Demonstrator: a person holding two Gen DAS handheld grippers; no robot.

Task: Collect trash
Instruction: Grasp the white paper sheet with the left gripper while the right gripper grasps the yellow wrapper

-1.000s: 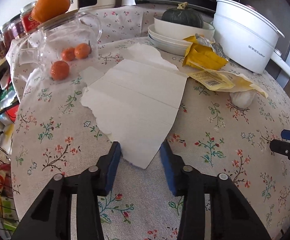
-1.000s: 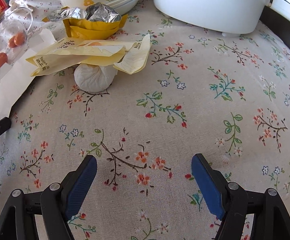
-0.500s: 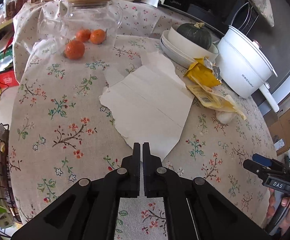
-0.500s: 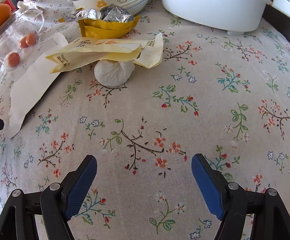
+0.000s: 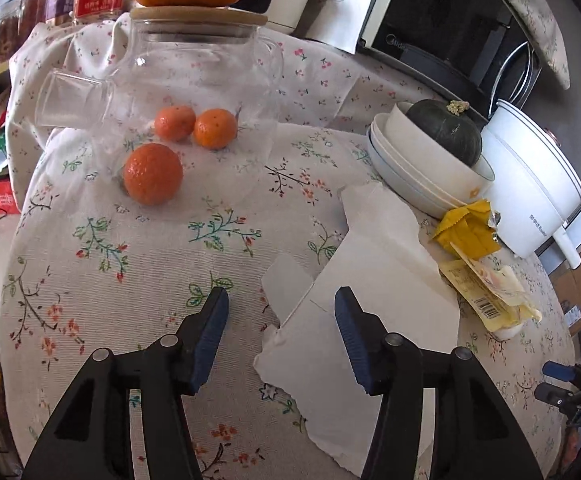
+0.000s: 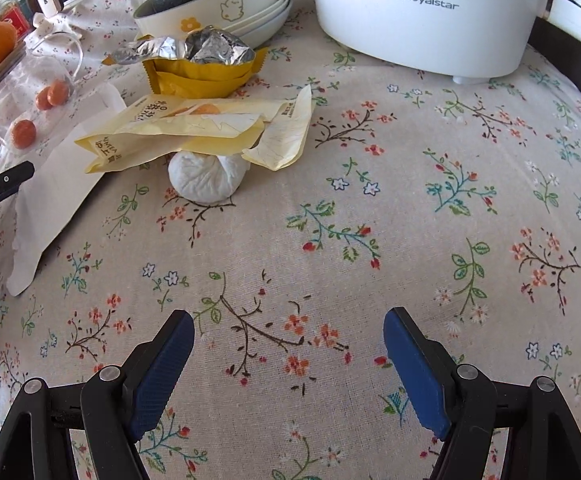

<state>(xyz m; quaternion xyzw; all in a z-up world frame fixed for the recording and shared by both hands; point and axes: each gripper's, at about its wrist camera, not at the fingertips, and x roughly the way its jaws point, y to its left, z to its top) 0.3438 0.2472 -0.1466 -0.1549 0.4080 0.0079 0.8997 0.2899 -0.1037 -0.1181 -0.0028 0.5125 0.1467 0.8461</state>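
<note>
A torn white sheet of paper [image 5: 374,292] lies flat on the floral tablecloth [image 5: 138,280]. My left gripper [image 5: 280,320] hovers over the sheet's ragged left edge; its jaws are opening, and the pads touch nothing. Further right lie pale yellow wrappers [image 6: 194,132], a yellow foil packet [image 6: 206,68] and a crumpled white ball [image 6: 206,178] tucked under the wrappers. My right gripper [image 6: 288,356] stands open over bare cloth, well short of the ball. In the left wrist view the right gripper [image 5: 566,384] shows at the right edge.
A glass teapot [image 5: 194,92] with small oranges inside and one on its lid stands at the back left. Stacked bowls [image 5: 422,176] holding a dark pumpkin and a white electric pot [image 6: 430,12] line the back. Jars and a microwave stand behind.
The left gripper closed at the paper's near tip, then opened again and swung left and forward toward the teapot, over the sheet's left edge. The right gripper stayed open and nearly still.
</note>
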